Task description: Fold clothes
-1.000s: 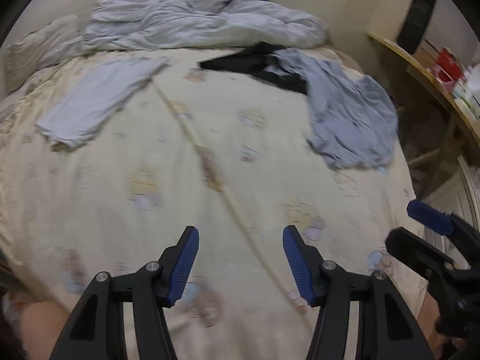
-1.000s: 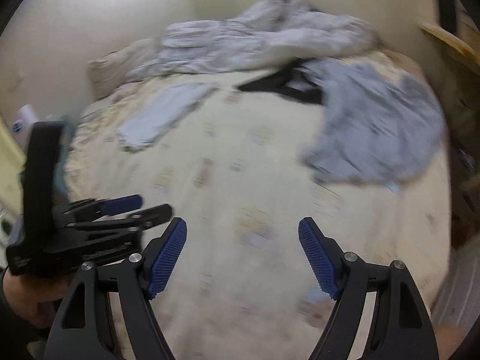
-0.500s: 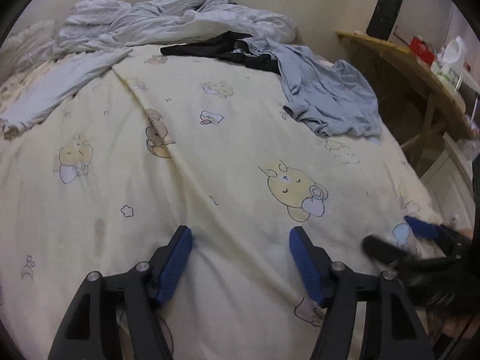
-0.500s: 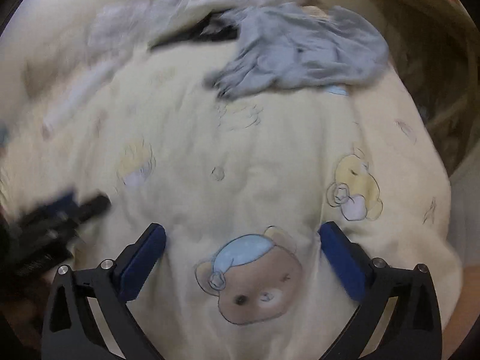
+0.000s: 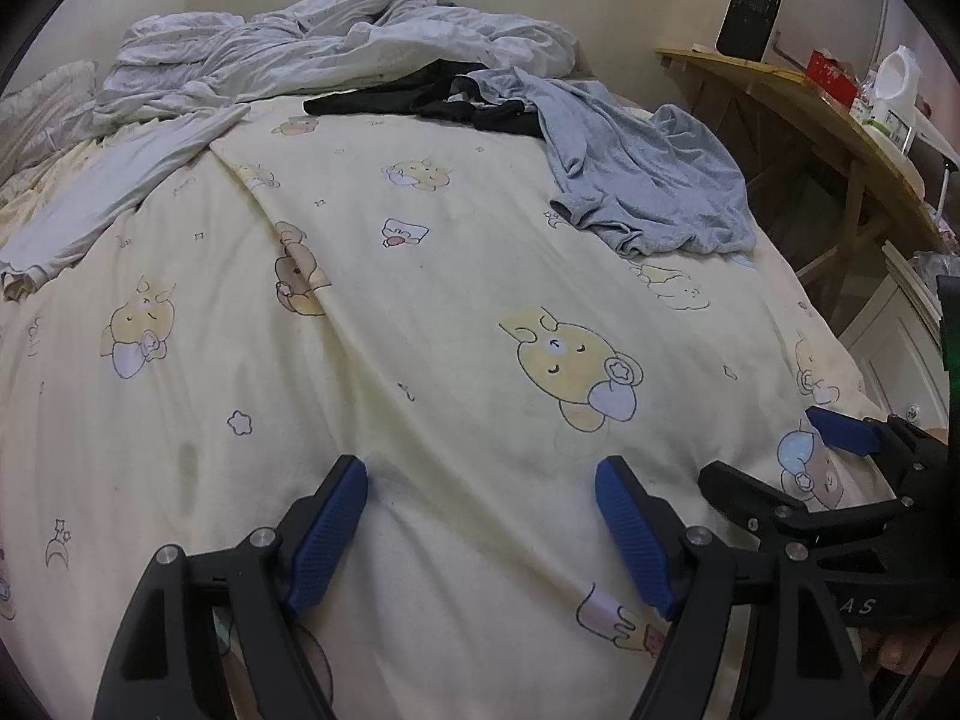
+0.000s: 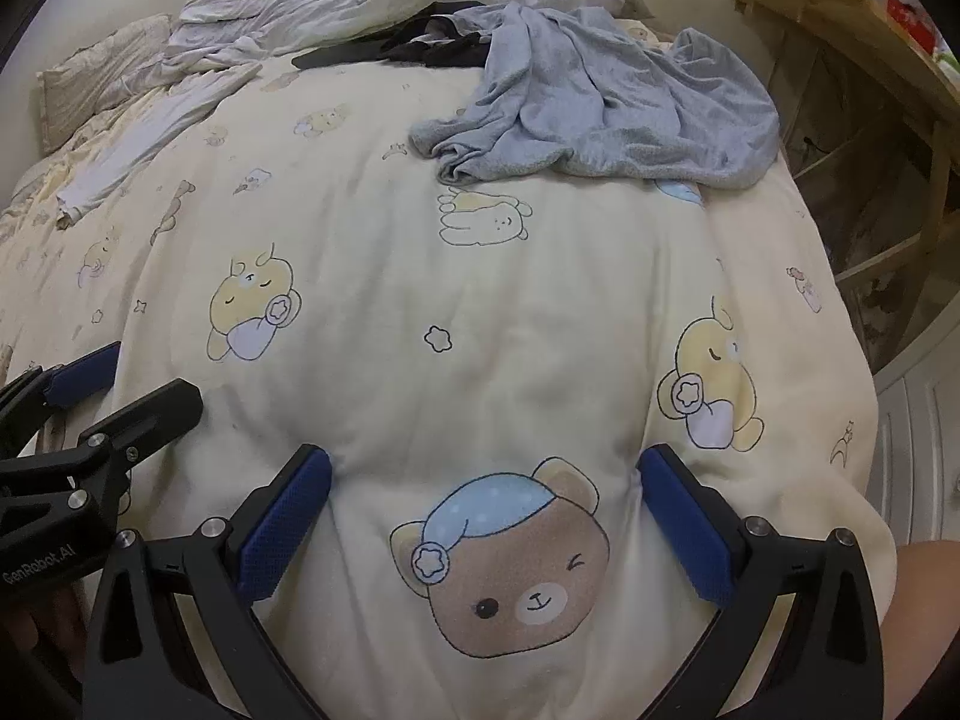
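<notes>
**Both grippers low over the bear-print quilt, clothes at the far end**

The left gripper is opening, nothing between its pads; the right gripper stands spread wide over the quilt. The grey shirt lies crumpled far right, touching a black garment, with rumpled pale bedding behind. Pale trousers, perhaps, lie far left. Only the left view shows the white jug on the wooden table.

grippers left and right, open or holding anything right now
left gripper: opening, nothing between its fingers, only the bedcover below.
right gripper: open wide, holding nothing.
</notes>
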`<state>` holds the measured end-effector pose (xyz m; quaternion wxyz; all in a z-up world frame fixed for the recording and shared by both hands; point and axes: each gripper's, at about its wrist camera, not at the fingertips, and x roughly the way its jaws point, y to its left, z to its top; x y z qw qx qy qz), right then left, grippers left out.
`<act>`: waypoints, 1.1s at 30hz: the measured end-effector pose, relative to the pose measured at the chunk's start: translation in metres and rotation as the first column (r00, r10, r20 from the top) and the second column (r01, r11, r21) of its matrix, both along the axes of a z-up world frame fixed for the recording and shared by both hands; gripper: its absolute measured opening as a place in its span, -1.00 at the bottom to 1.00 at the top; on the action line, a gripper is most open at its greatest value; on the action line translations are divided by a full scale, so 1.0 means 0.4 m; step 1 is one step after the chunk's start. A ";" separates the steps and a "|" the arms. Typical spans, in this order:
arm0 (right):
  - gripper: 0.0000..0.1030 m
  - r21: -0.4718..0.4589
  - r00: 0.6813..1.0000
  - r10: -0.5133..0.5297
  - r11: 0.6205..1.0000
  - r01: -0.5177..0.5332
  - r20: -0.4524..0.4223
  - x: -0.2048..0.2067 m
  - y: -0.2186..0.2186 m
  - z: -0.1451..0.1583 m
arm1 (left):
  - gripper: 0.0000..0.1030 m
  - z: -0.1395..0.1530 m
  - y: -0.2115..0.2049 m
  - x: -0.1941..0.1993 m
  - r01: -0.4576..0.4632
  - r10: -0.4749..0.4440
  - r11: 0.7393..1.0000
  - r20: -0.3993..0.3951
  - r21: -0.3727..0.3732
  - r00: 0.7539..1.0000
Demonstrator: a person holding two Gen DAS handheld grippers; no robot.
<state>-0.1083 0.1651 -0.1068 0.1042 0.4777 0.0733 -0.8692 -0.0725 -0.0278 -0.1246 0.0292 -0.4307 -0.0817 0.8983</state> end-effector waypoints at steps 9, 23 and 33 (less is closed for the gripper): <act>1.00 -0.011 1.000 0.001 1.000 -0.001 -0.001 0.008 0.002 0.002 | 0.54 0.001 0.003 0.002 0.001 0.000 1.000 0.005 -0.015 1.000; 1.00 -0.023 1.000 -0.002 1.000 0.002 -0.001 0.007 0.008 -0.002 | 0.56 -0.004 0.007 -0.002 0.008 -0.008 1.000 0.011 -0.026 1.000; 1.00 -0.025 1.000 -0.001 1.000 0.001 -0.003 0.000 0.011 -0.004 | 0.56 -0.004 0.008 -0.003 0.008 -0.008 1.000 0.010 -0.029 1.000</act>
